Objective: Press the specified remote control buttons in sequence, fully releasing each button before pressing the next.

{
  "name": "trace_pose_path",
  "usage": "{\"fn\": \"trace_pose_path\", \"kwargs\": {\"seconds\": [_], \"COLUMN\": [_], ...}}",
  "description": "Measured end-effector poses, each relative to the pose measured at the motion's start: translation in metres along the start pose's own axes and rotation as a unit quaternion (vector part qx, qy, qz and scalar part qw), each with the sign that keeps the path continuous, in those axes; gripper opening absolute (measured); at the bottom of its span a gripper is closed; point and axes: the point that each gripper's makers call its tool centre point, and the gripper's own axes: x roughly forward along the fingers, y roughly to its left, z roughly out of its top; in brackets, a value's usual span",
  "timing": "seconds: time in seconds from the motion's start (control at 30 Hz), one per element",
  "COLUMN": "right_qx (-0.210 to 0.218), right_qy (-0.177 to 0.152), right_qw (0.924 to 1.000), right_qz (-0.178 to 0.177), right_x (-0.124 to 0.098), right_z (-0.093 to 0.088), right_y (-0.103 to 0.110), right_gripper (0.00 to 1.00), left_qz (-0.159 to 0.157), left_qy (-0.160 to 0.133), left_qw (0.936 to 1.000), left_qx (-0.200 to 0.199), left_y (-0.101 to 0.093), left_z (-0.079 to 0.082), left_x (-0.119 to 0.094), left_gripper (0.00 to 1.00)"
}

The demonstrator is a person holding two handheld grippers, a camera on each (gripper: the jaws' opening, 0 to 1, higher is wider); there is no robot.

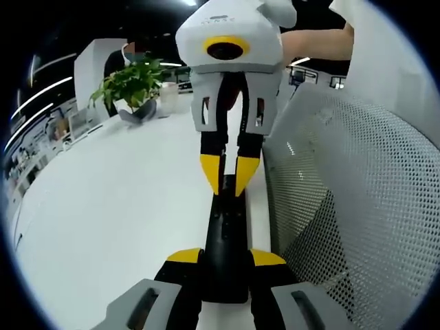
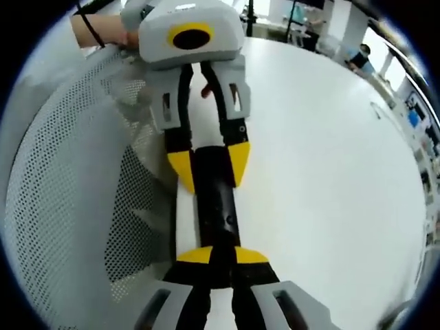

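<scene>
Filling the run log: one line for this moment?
left hand-held gripper: shut on remote | right hand-held gripper: shut, tips down on remote's other end | remote: flat on table, beside mesh panel

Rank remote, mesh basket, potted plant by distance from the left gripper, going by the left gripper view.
1. Remote: black, lying on the table, held at its near end between the jaws of the left gripper.
2. Mesh basket: white, right beside the remote on the right.
3. Potted plant: far across the table, upper left.
</scene>
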Motion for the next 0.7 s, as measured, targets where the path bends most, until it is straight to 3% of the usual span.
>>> {"fn": "trace_pose_path", "kwargs": {"seconds": [0.3,0.7], "right_qx": [-0.009,0.013], "right_qy": [-0.016,-0.047], "right_qw": [0.9997,0.9981], "right_qz": [-0.014,-0.038], "right_x": [-0.0003,-0.0012], "right_z": [0.0006,0.0005], "right_y": [0.0006,0.0012], "right_gripper": [0.06,0.06], "left_qz": [0.0,0.0], "left_qy": [-0.001,-0.003], "left_qw": [1.0,1.0], "left_qx": [0.0,-0.003], "left_y": [0.0003,-0.0002], "left_z": [0.0,0.0002], "left_x": [-0.0001,-0.0001], "left_gripper": [0.25,0.25]}}
